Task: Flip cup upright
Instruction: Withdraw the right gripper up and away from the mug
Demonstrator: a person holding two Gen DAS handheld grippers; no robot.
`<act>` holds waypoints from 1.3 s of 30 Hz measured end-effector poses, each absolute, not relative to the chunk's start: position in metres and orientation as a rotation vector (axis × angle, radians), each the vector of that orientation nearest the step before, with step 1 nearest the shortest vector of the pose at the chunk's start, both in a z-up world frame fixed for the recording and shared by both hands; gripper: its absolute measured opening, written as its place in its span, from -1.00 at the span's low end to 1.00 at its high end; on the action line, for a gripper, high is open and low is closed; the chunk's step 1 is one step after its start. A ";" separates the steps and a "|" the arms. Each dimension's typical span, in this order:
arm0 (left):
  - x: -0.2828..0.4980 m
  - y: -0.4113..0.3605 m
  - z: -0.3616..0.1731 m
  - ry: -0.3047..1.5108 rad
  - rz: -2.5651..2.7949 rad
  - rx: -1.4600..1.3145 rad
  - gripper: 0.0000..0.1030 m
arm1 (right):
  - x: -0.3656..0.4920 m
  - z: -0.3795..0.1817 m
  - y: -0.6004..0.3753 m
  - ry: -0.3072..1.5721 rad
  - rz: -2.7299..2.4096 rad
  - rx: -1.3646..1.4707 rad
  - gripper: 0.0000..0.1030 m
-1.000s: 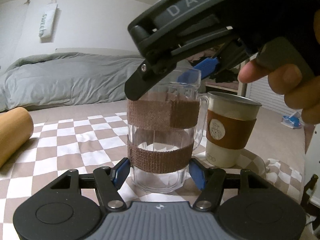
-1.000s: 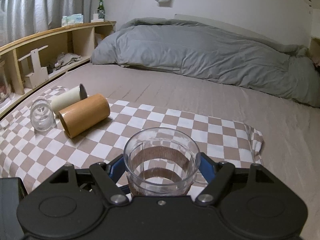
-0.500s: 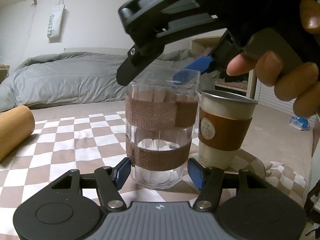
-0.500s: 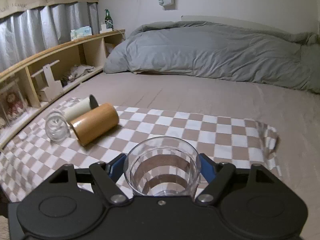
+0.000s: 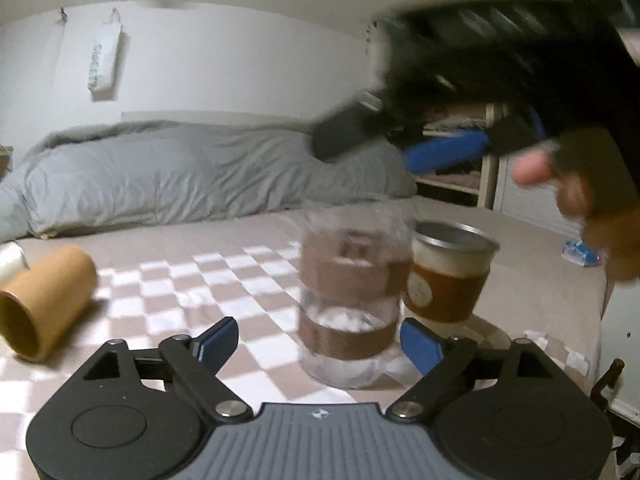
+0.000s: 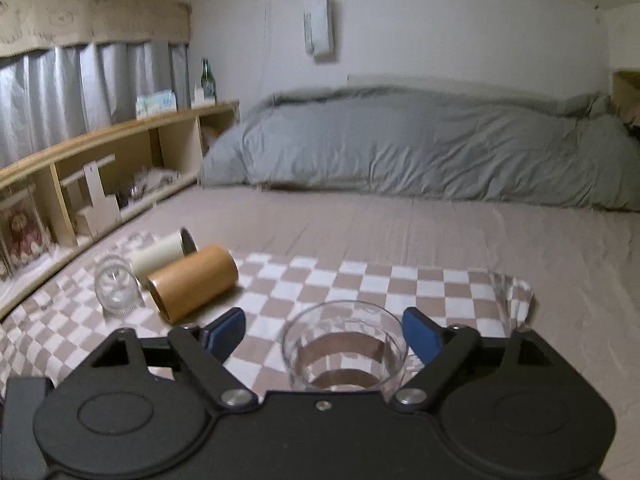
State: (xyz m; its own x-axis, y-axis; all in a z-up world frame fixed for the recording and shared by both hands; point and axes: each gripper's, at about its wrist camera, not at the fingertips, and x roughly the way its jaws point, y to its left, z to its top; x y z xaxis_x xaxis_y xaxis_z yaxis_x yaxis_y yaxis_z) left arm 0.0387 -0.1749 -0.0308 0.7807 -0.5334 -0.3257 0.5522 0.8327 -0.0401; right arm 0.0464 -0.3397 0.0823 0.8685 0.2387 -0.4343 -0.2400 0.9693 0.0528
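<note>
At the far left of the right wrist view a small clear glass [image 6: 117, 290] stands on the checkered cloth [image 6: 360, 280]. Just beside it a cream tumbler [image 6: 163, 255] and a bamboo cup [image 6: 193, 289] lie on their sides, close against each other. The bamboo cup [image 5: 42, 302] also shows at the left edge of the left wrist view, with its mouth toward the camera.

The left gripper [image 5: 319, 342] has its jaws wide and they hold nothing. The glass mug [image 5: 354, 300] with two brown fabric bands stands upright on the cloth, between the blue fingertips but nearer the right one; I cannot tell if it touches.

Just to the right of the mug stands a cream cup with a brown sleeve [image 5: 448, 276], upright.

The right gripper [image 5: 400, 148] hangs blurred above the mug. In its own view the jaws are wide and the mug [image 6: 345, 350] is below them, mouth up.
</note>
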 end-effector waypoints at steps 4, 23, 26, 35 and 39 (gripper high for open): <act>0.030 -0.154 -0.014 0.307 -0.565 0.075 0.89 | 0.021 0.084 -0.333 0.393 0.230 0.017 0.91; 0.004 -0.082 0.000 0.285 -0.468 0.057 1.00 | -0.055 0.051 -0.327 0.246 -0.055 0.107 1.00; 0.004 -0.073 -0.003 0.289 -0.447 0.046 1.00 | -0.060 0.042 -0.327 0.247 -0.111 0.107 1.00; 0.007 -0.056 -0.018 0.320 -0.409 0.042 1.00 | -0.074 0.022 -0.313 0.241 -0.179 0.052 1.00; 0.005 -0.052 -0.019 0.307 -0.386 0.056 1.00 | -0.077 0.014 -0.307 0.237 -0.200 0.046 1.00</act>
